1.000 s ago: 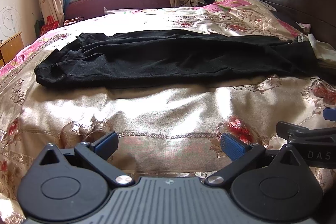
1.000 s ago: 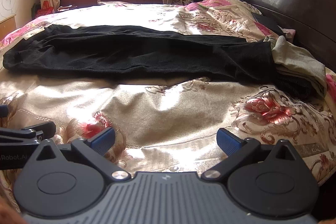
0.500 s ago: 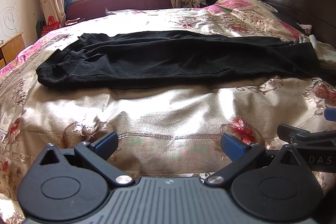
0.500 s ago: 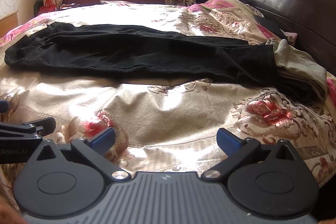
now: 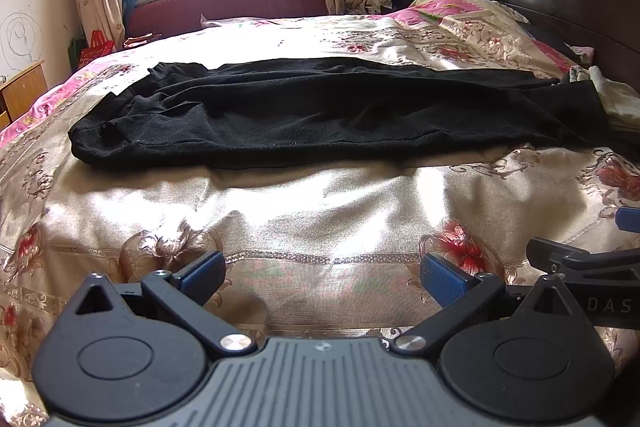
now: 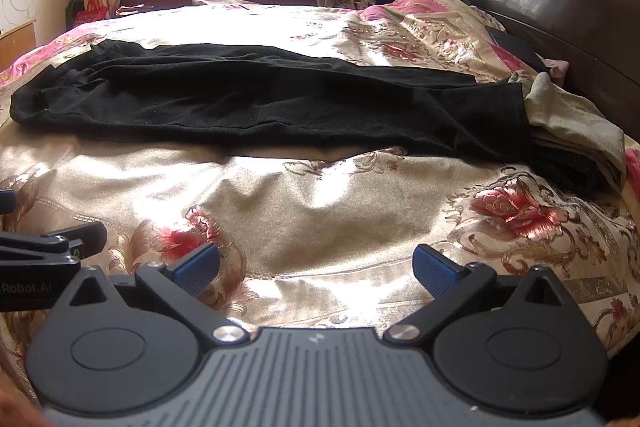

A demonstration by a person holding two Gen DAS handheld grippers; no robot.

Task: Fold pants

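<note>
Black pants lie stretched across the bed, one leg laid over the other, waist at the left and cuffs at the right; they also show in the right wrist view. My left gripper is open and empty, low over the bedspread, well short of the pants. My right gripper is open and empty, also short of the pants. Each gripper shows at the edge of the other's view, the right gripper to the right and the left gripper to the left.
A floral gold bedspread covers the bed. A pile of grey and dark clothes lies by the pants' cuffs. A dark headboard stands at the right. A window, curtains and a red bench are behind. A wooden nightstand stands far left.
Both grippers have tilted up slightly, so the pants sit lower in the views. Both stay open. The pants have not moved.
</note>
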